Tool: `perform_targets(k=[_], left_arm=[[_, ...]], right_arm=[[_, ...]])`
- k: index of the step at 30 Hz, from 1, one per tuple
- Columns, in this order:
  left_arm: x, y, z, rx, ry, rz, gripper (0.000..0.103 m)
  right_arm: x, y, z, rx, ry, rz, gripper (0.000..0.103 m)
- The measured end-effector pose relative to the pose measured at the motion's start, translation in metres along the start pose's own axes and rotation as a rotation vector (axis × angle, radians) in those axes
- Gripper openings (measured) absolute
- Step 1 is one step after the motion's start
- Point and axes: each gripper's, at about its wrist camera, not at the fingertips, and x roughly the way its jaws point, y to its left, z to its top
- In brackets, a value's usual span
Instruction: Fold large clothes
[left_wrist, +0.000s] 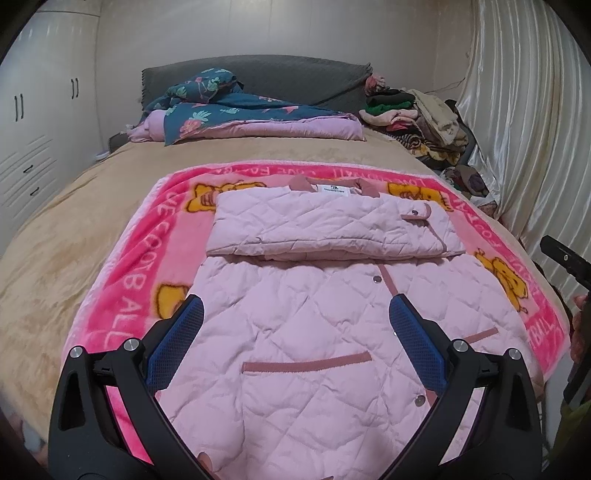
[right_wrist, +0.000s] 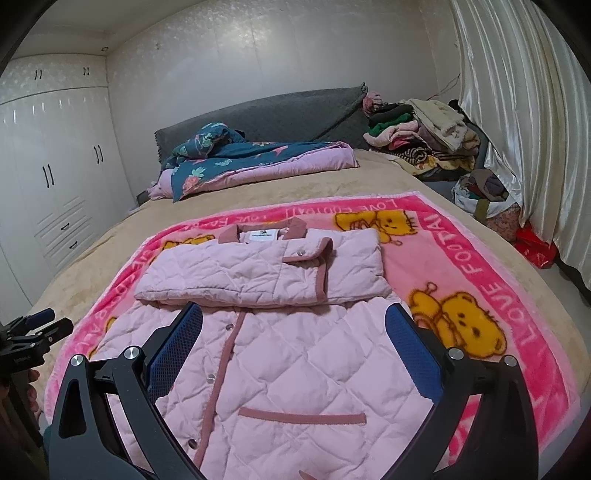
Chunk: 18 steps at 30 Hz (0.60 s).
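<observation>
A pink quilted jacket (right_wrist: 280, 354) lies on a bright pink bear blanket (right_wrist: 461, 273) on the bed (right_wrist: 332, 181), its sleeves folded across the chest. The right gripper (right_wrist: 293, 321) hangs over it, jaws spread wide and empty.

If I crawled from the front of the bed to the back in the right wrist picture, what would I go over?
right gripper → pink quilted jacket → folded sleeves → jacket collar → bear blanket edge → tan bedspread → blue flowered quilt → grey headboard
</observation>
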Motion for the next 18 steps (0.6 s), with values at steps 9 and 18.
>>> perform_targets(k=[9, 18], left_arm=[[-0.003, 0.000, -0.012, 0.002, 0.011, 0.008, 0.094], [-0.001, 0.007, -0.024, -0.009, 0.036, 0.027, 0.094]], right_arm=[[-0.005, -0.008, -0.010, -0.007, 0.012, -0.015, 0.099], [-0.006, -0.017, -0.022, -0.014, 0.035, -0.040, 0.099]])
